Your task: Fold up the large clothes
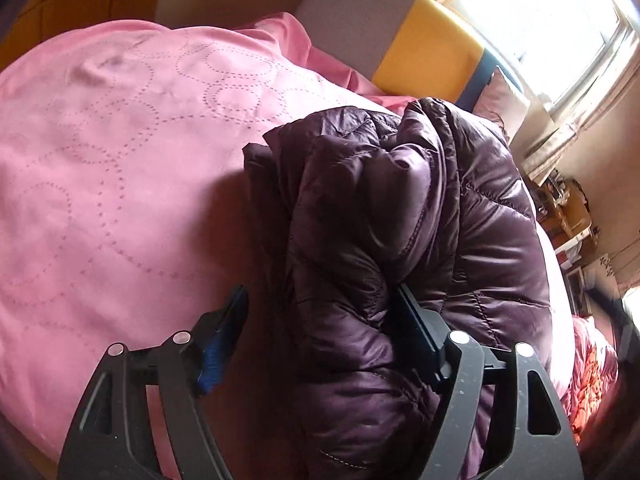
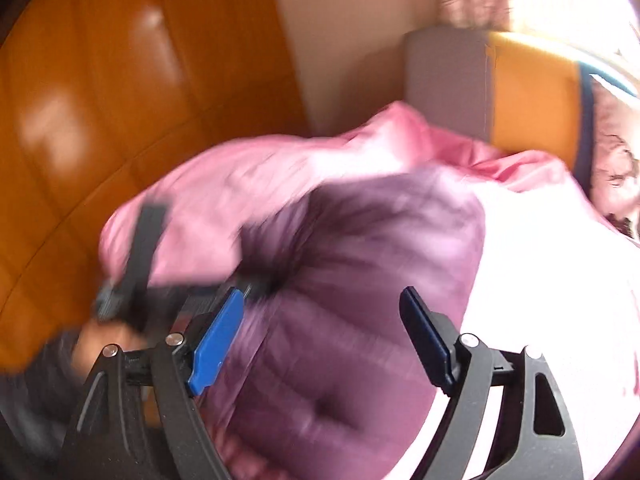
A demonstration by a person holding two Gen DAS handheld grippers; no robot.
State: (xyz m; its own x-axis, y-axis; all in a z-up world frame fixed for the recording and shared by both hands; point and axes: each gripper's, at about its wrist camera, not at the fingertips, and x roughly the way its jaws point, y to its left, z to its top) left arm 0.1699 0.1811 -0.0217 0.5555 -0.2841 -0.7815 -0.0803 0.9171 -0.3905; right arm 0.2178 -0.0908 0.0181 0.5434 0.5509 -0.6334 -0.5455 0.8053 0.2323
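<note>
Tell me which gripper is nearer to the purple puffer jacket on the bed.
Left. The left gripper stands open with a bunched fold of the purple puffer jacket between its fingers. The right gripper, also open, hovers just above it; blur hides any contact.

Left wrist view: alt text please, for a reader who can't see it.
A bunched dark purple puffer jacket lies on a pink bedspread, a fold between the open left gripper jaws. Behind are a grey-and-yellow headboard and a bright window.
</note>
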